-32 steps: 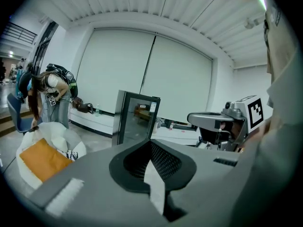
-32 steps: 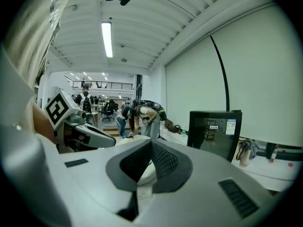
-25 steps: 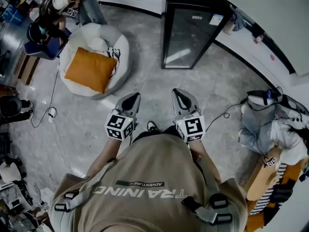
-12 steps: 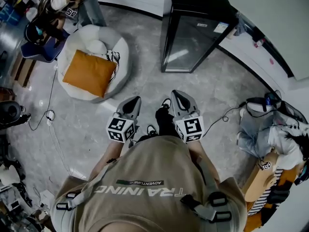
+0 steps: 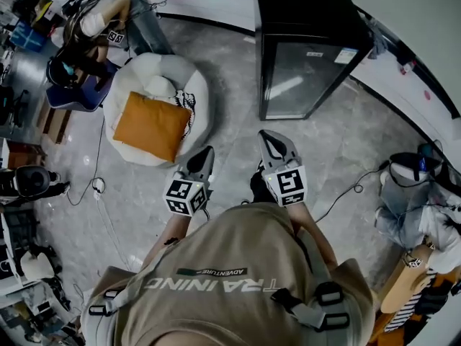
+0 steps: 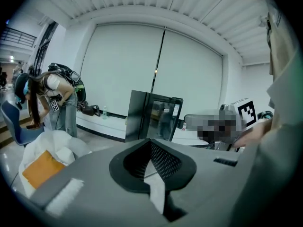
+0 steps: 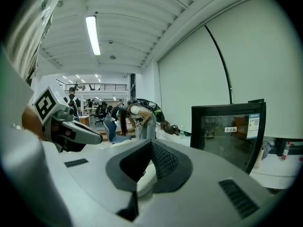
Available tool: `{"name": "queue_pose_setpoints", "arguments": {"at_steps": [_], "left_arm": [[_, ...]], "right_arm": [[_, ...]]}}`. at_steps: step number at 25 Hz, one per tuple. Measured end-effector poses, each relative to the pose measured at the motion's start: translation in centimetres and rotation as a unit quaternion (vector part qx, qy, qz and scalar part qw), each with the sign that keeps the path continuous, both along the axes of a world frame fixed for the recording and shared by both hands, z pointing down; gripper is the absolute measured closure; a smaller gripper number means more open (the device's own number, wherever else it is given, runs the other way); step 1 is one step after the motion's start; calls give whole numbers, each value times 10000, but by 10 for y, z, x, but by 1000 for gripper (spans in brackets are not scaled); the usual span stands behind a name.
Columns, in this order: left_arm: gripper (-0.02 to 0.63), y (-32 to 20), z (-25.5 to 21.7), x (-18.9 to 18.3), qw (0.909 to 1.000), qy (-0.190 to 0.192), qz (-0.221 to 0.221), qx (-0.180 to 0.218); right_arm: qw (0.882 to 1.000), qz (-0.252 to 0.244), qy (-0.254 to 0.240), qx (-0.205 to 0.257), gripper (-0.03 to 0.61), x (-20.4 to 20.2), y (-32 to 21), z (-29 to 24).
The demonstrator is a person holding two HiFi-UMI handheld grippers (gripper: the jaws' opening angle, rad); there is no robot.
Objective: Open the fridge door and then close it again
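Observation:
A black fridge [image 5: 306, 71] with a glass door stands on the floor ahead, against the low white ledge, and its door is closed. It also shows in the left gripper view [image 6: 156, 115] and the right gripper view [image 7: 229, 126]. Both grippers are held side by side in front of the person's chest, well short of the fridge. My left gripper [image 5: 205, 152] [image 6: 150, 143] is shut with nothing between its jaws. Pointing toward the fridge, my right gripper [image 5: 268, 137] [image 7: 151, 143] is likewise shut and holds nothing.
A white beanbag [image 5: 189, 85] with an orange cushion [image 5: 151, 126] lies left of the fridge. A bent-over person [image 5: 108, 24] stands at the far left beside a blue chair. Bags and clothes [image 5: 421, 193] are heaped at the right, with a cable [image 5: 346, 192] across the floor.
The person has stepped forward, so the fridge and beanbag sit nearer and lower in the head view. Both grippers stay shut and level in front of the chest.

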State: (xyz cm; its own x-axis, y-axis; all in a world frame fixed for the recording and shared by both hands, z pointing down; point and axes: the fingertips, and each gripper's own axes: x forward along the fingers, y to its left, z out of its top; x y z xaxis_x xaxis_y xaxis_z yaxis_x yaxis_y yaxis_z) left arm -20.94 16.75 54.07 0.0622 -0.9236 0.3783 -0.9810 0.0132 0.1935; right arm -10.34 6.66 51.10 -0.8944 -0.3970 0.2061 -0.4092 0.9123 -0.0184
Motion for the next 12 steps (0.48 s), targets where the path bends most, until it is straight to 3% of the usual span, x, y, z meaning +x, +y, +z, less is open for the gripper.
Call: {"name": "queue_pose_setpoints", "arguments": {"at_steps": [4,8,12], "left_arm": [[612,-51,-10,-16,9999,-154,-42,54],[612,-101,-22,-27,9998,-178,-38,114],[613,-146,-25,-34,9997,-180,-85,163]], "right_arm": [[9999,36,-135,-72,583,-11,-45,1],[9994,-166,93,278,583,-25,-83,-6],[9990,-358,55,252,583,-31,-116,-8]]}}
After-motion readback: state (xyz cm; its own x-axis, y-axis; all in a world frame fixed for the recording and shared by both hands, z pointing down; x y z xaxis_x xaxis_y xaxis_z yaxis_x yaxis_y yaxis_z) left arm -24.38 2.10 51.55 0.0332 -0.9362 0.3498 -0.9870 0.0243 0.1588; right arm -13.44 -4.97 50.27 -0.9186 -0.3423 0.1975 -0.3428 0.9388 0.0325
